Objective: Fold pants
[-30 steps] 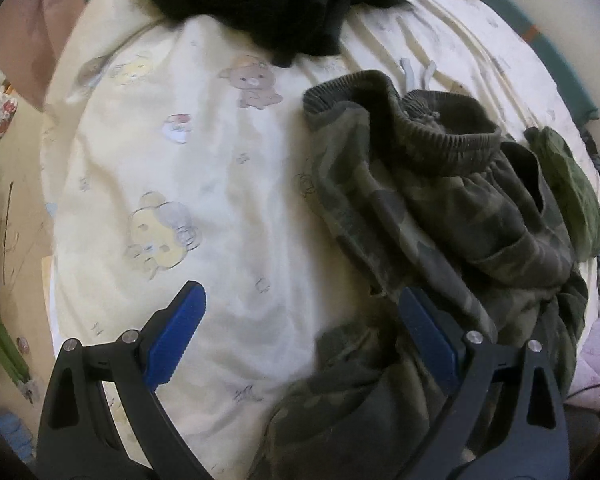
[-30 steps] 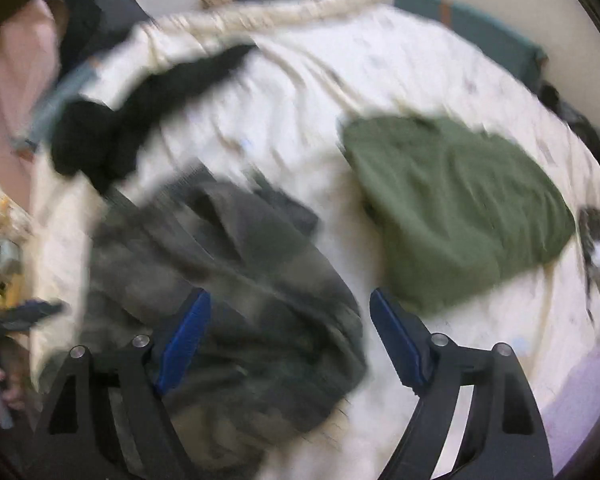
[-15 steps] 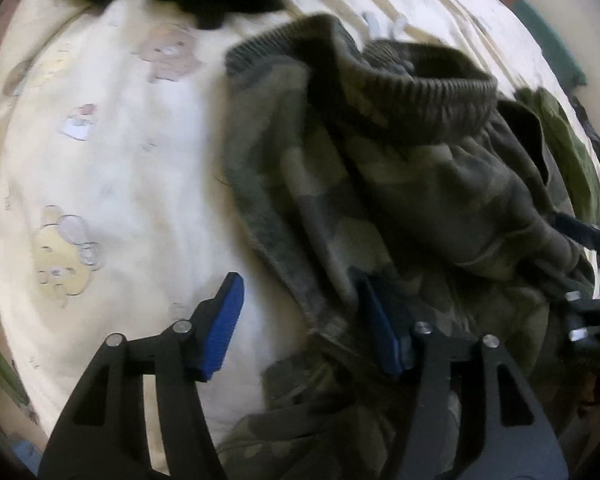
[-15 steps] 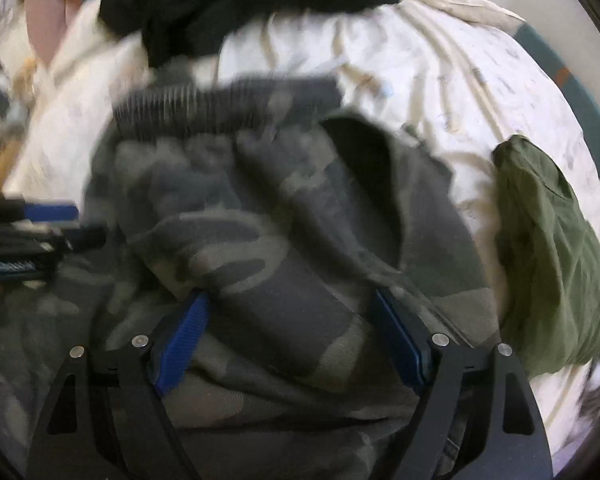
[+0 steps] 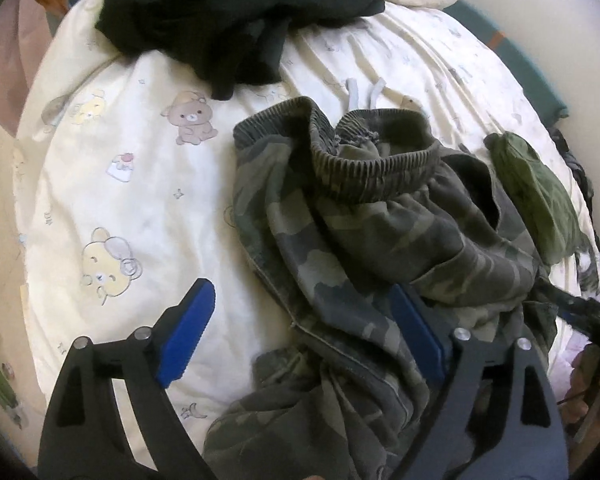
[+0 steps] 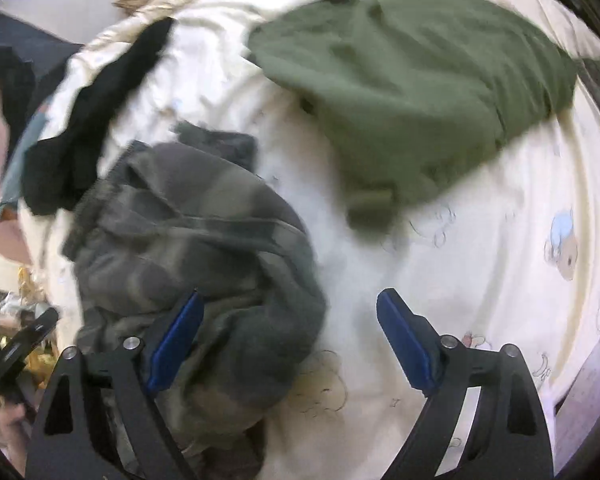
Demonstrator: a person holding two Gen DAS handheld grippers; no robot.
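Observation:
Crumpled camouflage pants (image 5: 380,236) lie in a heap on a cream cartoon-print bedsheet (image 5: 132,208), ribbed waistband (image 5: 372,168) toward the far side. My left gripper (image 5: 300,336) is open just above the heap's left edge, its right finger over the fabric. In the blurred right wrist view the pants (image 6: 196,248) lie at lower left. My right gripper (image 6: 288,344) is open, its left finger over the pants' right edge and its right finger over bare sheet (image 6: 480,240).
A black garment (image 5: 236,20) lies at the far side of the bed. An olive green garment (image 6: 412,76) lies to the right of the pants, also in the left wrist view (image 5: 540,200). Bed edge and clutter at left (image 6: 16,320).
Both grippers have pulled back from the pants. The right wrist view swung right, off the heap, toward the green garment. Both stay open.

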